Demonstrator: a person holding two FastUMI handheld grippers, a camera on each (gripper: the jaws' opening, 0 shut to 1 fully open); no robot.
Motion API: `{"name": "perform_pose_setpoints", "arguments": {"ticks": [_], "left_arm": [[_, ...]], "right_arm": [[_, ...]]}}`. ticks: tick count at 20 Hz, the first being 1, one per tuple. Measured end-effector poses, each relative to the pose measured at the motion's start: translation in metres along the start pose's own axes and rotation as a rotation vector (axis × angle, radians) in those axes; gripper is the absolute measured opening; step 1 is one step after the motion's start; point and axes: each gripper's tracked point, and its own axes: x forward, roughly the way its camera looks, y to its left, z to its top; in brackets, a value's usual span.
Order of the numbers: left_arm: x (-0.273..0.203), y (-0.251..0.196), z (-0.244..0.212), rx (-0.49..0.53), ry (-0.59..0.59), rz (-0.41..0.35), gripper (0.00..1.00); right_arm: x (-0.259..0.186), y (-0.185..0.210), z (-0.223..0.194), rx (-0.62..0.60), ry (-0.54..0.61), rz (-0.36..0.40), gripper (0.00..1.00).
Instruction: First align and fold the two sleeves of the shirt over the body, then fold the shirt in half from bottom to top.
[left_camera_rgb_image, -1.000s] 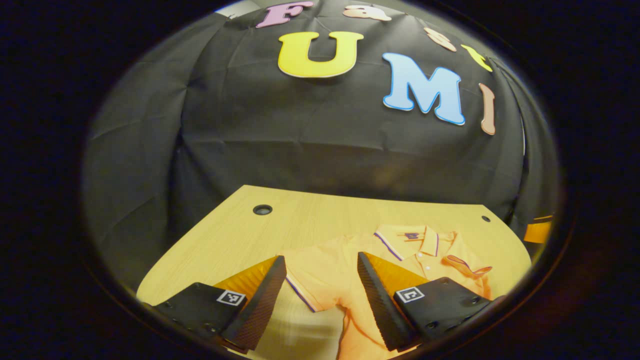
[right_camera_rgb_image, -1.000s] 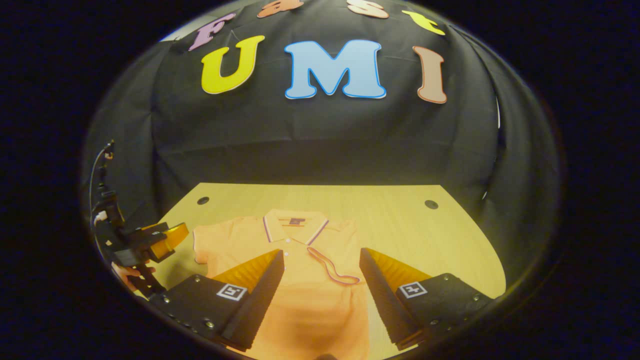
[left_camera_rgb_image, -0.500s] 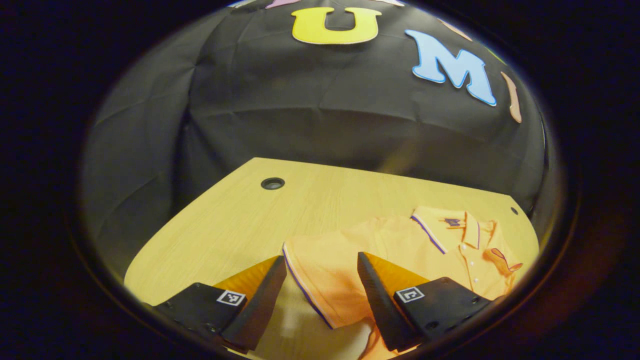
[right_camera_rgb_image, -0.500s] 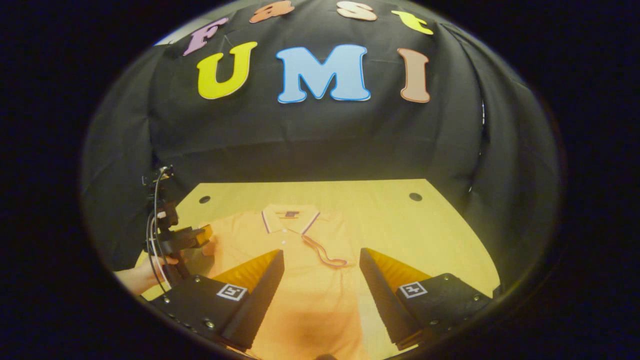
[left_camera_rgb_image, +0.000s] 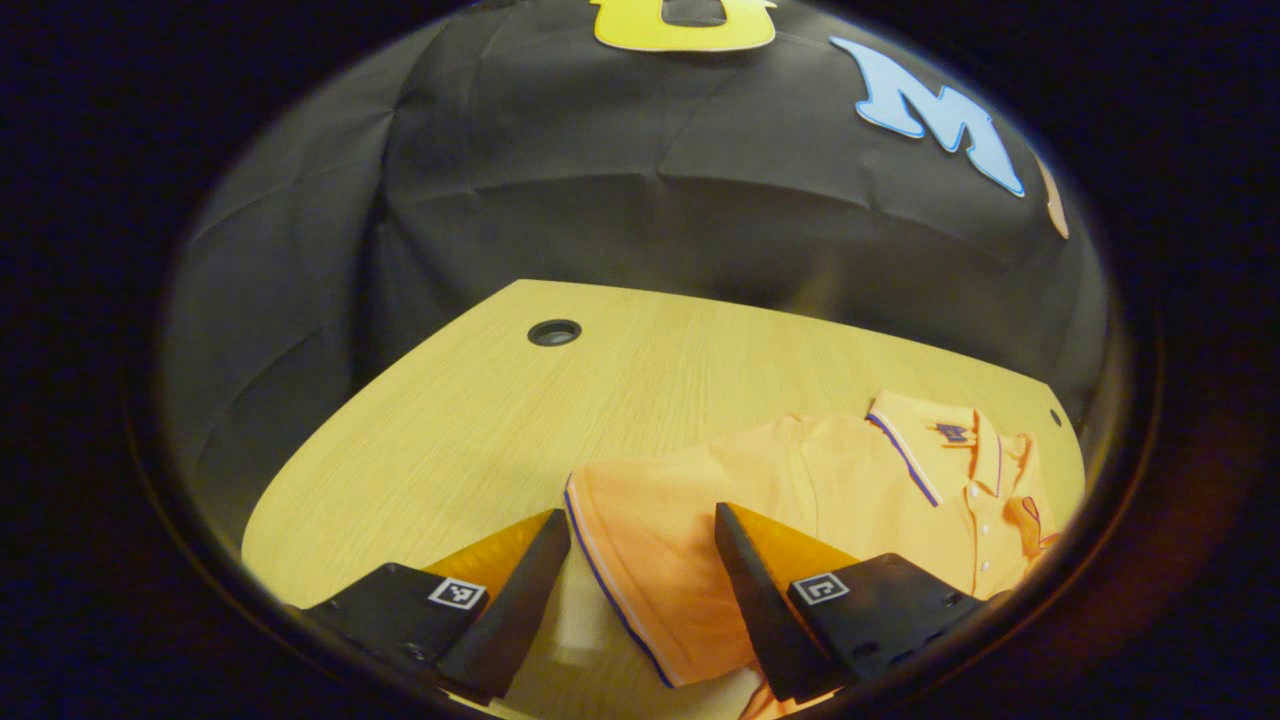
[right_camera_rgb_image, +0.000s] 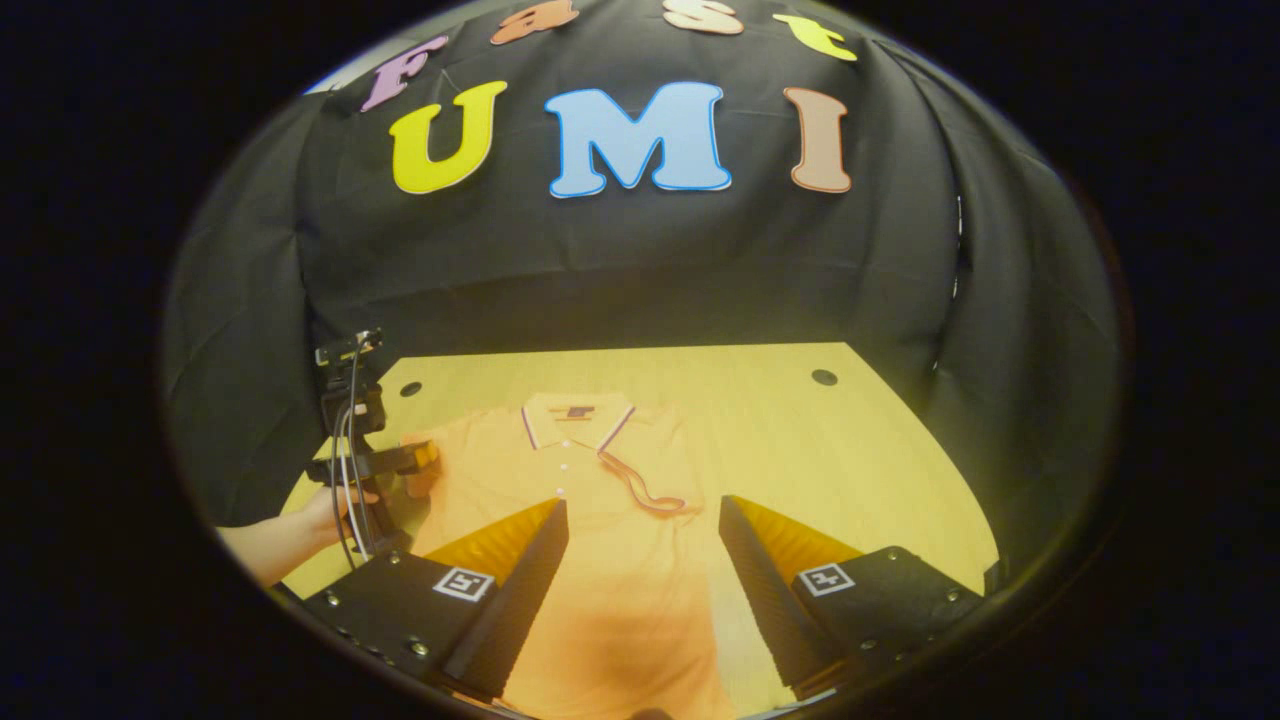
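An orange polo shirt (right_camera_rgb_image: 600, 520) of fine knit lies flat, front up, on a pale wood-grain table (left_camera_rgb_image: 450, 430), its collar (right_camera_rgb_image: 578, 420) — trimmed with a thin purple and white stripe — pointing toward the table's far edge. The right-hand sleeve is already folded over the chest, its striped cuff (right_camera_rgb_image: 640, 490) forming a curved loop just below the button placket.

In the left gripper view the left gripper (left_camera_rgb_image: 640, 590) hangs above the outstretched short sleeve (left_camera_rgb_image: 650, 550) with its jaws spread wide, the wedge-shaped ribbed fingers (left_camera_rgb_image: 750, 590) apart and the sleeve's striped hem running between them (whether they touch the cloth cannot be told). A round cable hole (left_camera_rgb_image: 554, 332) sits near the table's far left corner.

The right gripper (right_camera_rgb_image: 640, 580) is also wide open and holds nothing — it hovers above the shirt's lower body near the table's near edge. In its view a hand (right_camera_rgb_image: 330, 510) grips the other tool's handle at the left edge.
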Motion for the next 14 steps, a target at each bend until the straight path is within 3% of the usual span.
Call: {"name": "perform_pose_setpoints", "arguments": {"ticks": [3,11,14], "left_arm": [[0.001,-0.004,-0.007,0.051,0.025,0.021,0.93],[0.000,-0.018,-0.005,0.092,0.025,0.022,0.10],[-0.012,-0.025,0.008,0.075,-0.011,0.016,0.10]], "right_arm": [[0.000,-0.001,-0.005,0.013,0.011,0.009,0.95],[-0.008,-0.020,-0.012,0.085,0.016,-0.006,0.94],[-0.011,-0.032,-0.017,0.094,0.017,-0.027,0.94]]}}
